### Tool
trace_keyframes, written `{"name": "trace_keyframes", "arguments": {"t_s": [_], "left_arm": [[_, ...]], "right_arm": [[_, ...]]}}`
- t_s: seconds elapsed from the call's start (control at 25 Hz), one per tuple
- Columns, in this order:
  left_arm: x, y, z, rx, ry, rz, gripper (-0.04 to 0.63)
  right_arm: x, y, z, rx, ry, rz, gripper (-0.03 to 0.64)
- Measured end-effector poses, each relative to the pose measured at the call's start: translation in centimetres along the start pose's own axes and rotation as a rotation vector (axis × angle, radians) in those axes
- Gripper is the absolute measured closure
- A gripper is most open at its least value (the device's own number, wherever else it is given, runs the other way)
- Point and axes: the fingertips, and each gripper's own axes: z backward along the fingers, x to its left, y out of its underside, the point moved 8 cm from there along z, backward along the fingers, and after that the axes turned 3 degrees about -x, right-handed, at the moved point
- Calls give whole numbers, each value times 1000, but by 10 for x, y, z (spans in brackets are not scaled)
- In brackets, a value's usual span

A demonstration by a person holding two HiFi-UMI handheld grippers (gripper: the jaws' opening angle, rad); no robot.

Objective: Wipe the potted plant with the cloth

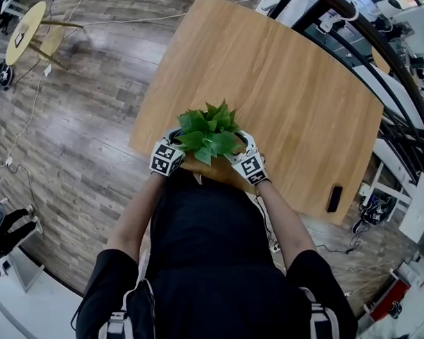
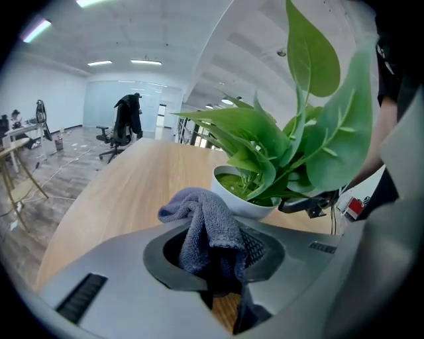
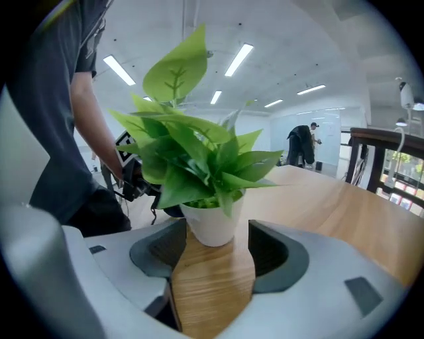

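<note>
Your left gripper (image 2: 215, 261) is clenched on the crumpled grey-blue knitted cloth (image 2: 202, 225). The cloth bunches up out of the jaws, close in front of the round white ceramic pot (image 2: 240, 198); whether the two touch, you cannot tell from here. The pot holds a leafy green plant (image 2: 291, 145) with broad, pointed leaves. It stands upright on the light wooden table (image 1: 285, 86), near the edge closest to you. Your right gripper (image 3: 212, 251) is released: its jaws stand apart with the pot's base between their tips, and a slim gap shows on one side. In the head view, both grippers flank the plant.
</note>
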Motion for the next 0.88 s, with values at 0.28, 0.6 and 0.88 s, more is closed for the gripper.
{"name": "trace_keyframes", "arguments": {"t_s": [0.28,0.6,0.88], "left_arm": [[-2,-3,-9,57,69,-87,480],[-16,7,-5,85,119,-159,480],[-22,15,-5,74,102,-142,480]], "right_arm": [[-8,-20,-17,8,-117,152,342],[-8,-15,-21,12,-92,124,343],[-6,-12,-20,20,-93,137,344]]}}
